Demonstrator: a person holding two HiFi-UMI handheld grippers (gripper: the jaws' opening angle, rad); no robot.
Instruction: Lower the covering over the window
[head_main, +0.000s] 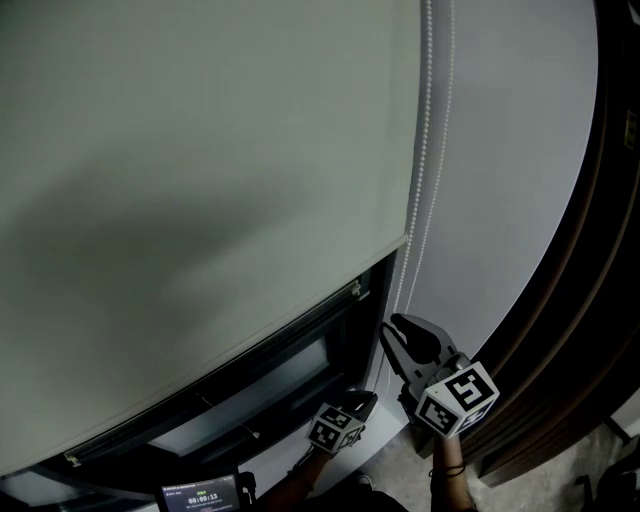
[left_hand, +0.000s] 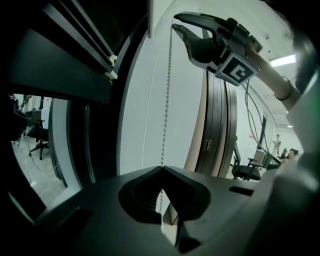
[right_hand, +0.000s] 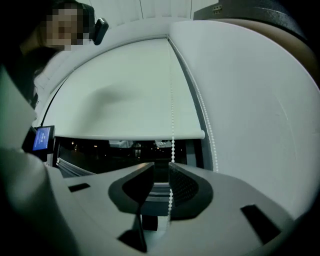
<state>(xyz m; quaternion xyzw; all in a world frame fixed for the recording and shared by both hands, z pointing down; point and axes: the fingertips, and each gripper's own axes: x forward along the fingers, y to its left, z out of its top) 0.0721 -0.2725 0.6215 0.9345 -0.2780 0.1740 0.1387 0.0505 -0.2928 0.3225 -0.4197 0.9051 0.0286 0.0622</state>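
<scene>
Roller blind (head_main: 200, 200) is most of the way down and fills the head view from approx 9 to 12 o'clock. Its bottom bar (head_main: 240, 346) slants across the middle, w/ a strip of dark window glass (head_main: 290, 375) uncovered under it, toward 6-7 o'clock. Bead chain (head_main: 425, 150) hangs just off the blind's edge at 1 o'clock, running down toward 6. L gripper (left_hand: 162, 169) sits lowest, at 6 o'clock, jaws pressed together on the chain. In its own view the beads run straight into the closed tips. R gripper (right_hand: 161, 167) is just up from it, at 1 o'clock of the L one. Its jaws are spread, w/ the chain running btwn them, close by one pad; can't tell if it touches. White wall (head_main: 500, 200) is at 3 o'clock of the chain, w/ a dark curved frame (head_main: 590, 260) beyond it. A small lit screen (head_main: 200, 495) sits at 7 o'clock on the bottom edge.
</scene>
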